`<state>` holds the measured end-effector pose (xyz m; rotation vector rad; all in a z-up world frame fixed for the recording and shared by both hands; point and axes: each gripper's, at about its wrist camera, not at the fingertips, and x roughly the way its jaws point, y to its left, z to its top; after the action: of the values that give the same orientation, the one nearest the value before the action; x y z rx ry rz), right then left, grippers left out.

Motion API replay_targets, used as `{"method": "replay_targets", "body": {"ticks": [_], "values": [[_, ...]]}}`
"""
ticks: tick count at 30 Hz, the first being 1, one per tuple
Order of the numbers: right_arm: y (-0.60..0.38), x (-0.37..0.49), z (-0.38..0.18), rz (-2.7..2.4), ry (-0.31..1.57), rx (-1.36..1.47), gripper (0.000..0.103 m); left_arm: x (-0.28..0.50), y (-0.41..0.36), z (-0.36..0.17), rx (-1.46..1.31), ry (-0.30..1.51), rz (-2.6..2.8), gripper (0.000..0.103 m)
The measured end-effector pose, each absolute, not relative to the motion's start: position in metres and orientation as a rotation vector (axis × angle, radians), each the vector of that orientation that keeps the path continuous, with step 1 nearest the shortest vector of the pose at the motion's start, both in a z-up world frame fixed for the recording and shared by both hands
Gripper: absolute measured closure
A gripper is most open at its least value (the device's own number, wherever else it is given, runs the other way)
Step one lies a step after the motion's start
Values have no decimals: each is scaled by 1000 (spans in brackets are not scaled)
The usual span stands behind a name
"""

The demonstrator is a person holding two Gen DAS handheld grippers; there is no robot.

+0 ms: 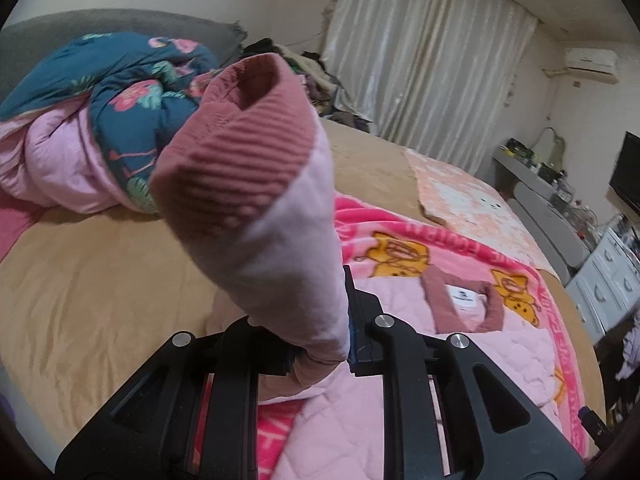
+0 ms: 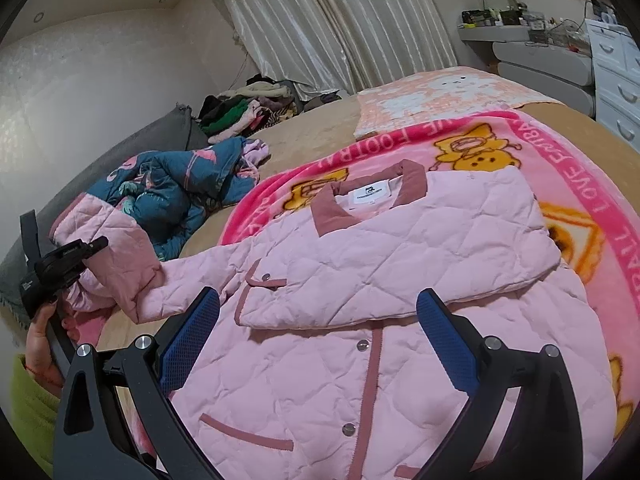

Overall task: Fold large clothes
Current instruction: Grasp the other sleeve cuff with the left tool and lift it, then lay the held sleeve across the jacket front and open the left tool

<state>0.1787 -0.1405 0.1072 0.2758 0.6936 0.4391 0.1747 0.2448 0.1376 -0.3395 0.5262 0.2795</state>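
**Second sleeve coming over**

The bed [image 2: 120,340] is carrying a pink cartoon blanket [image 2: 560,184], and the quilted pink jacket [image 2: 360,272] is lying on it, collar at 12 o'clock. One sleeve is already lying folded across the chest. The left gripper [image 1: 320,340], fingers clamped tight, is lifting the other sleeve [image 1: 256,184] at 9 o'clock. The right gripper [image 2: 318,340] is hovering, fingers wide, empty. Body folds are remaining.
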Motion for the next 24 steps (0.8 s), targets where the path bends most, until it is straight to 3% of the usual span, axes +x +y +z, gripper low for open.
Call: {"method": "replay_targets", "body": {"ticks": [24], "values": [[-215, 180, 100, 374, 678, 392, 5, 202, 120, 162, -194, 541, 59, 92]]}}
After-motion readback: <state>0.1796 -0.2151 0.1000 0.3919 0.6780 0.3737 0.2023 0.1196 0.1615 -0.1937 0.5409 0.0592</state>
